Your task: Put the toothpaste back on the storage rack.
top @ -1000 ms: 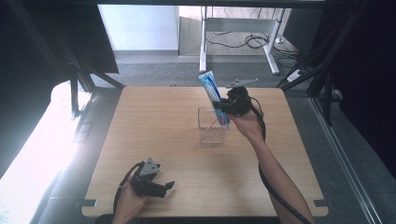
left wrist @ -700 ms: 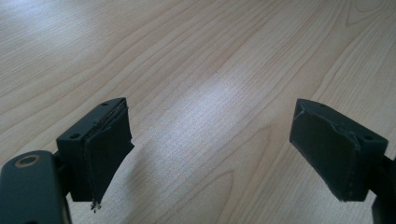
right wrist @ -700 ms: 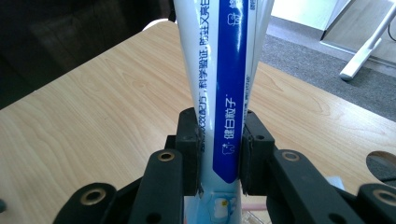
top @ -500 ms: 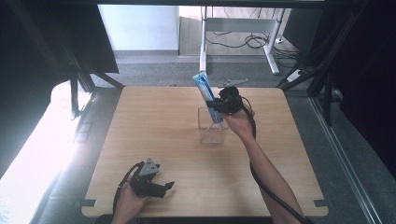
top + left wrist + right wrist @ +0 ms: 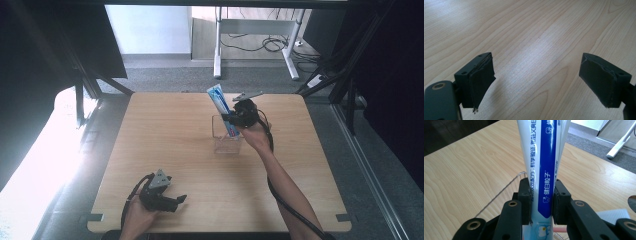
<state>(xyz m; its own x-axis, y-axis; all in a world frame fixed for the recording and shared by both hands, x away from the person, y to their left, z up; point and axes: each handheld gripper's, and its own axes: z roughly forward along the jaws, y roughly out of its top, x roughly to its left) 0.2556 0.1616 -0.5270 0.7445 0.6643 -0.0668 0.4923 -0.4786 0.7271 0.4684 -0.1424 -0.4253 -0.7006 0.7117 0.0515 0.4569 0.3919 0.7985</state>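
Right gripper (image 5: 541, 202) clamped on toothpaste tube (image 5: 544, 165), lower end already inside clear box (image 5: 226, 140) just below. Left to do: lower fully, release. Left gripper (image 5: 536, 85) open, idle.

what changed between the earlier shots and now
The right gripper has sunk lower, carrying the toothpaste tube it clamps further down into the clear container; the tube's top now stands closer to the rim. The grip is unchanged. The left gripper, open with nothing between its jaws, kept its place near the table's front edge, and the container did not shift.
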